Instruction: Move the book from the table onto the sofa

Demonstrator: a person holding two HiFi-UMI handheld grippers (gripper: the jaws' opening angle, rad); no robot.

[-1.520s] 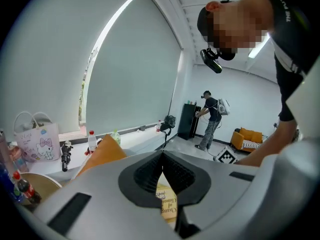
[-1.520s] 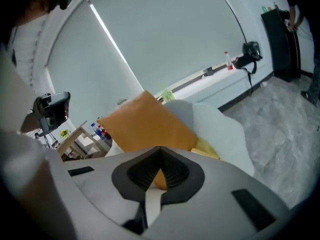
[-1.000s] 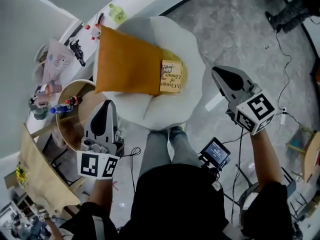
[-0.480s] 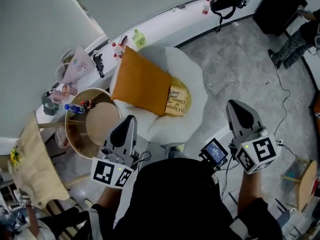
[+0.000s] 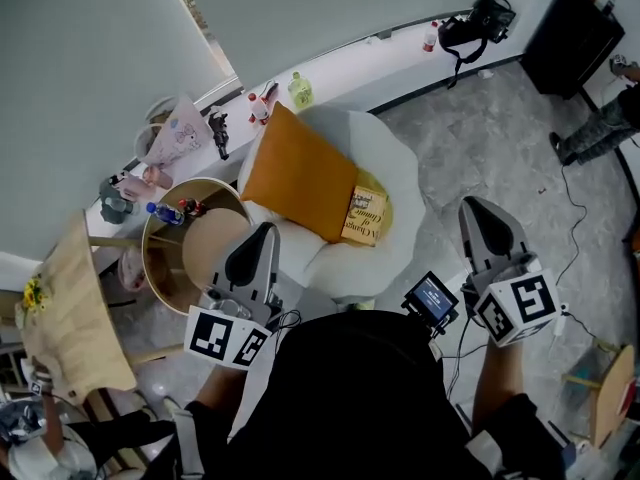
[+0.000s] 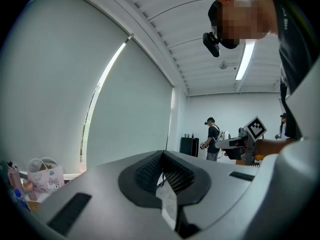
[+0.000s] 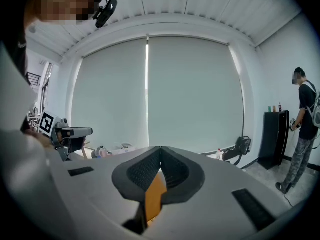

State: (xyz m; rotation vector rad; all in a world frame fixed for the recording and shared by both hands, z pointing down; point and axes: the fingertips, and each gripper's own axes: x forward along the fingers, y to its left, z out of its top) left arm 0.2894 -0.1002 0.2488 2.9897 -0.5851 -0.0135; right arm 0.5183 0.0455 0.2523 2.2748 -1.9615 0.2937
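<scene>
And here it is: the book [image 5: 367,216] is on the white sofa [image 5: 398,153], lying on the seat right against the lower edge of the orange cushion [image 5: 298,173]. From this height it looks to be resting flat with its cover up, though it may be leaning a little on the cushion.

Both hands are up at waist level, well clear of the seat. The left tool [image 5: 262,234] points toward the gap between the sofa and the round wooden desk [image 5: 160,268]. Its own view shows the two ribbed pads meeting at the tip, closed, with nothing pinched between them. The right tool [image 5: 478,208] hangs over the grey floor to the right of the sofa, well apart from the book. Its pads are pressed together too, with nothing held, and only a sliver of the orange cushion shows through the slot below the tips.

On the round wooden desk stands a blue-capped bottle [image 5: 163,213] beside a few small items near the far rim. Behind it, a pink bag [image 5: 178,130] sits on the window ledge [image 5: 345,53]. A small screen [image 5: 432,301] hangs at the wearer's waist between the two hands. Off to the right, another person [image 7: 306,129] stands near a black cabinet [image 7: 276,139].
</scene>
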